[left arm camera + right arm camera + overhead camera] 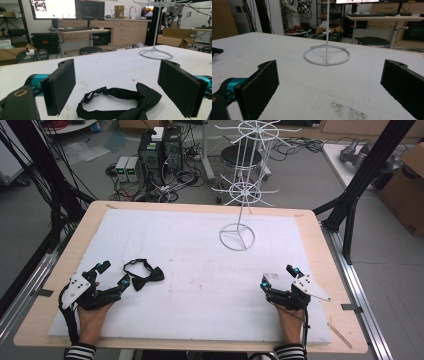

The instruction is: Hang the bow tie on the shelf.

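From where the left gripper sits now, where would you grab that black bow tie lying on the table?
Probably the knot of the bow tie, where bow and strap meet: it is the thickest, firmest part, while the strap loop lies thin and floppy on the table. The left gripper, jaws open, already faces it, so come straight forward and low, one jaw either side.

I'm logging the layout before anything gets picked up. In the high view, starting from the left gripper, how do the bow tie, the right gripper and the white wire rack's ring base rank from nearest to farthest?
1. Black bow tie: just right of the left gripper, by its open jaws.
2. White wire rack's ring base: farther back, right of centre.
3. Right gripper: across the table, near its right edge.
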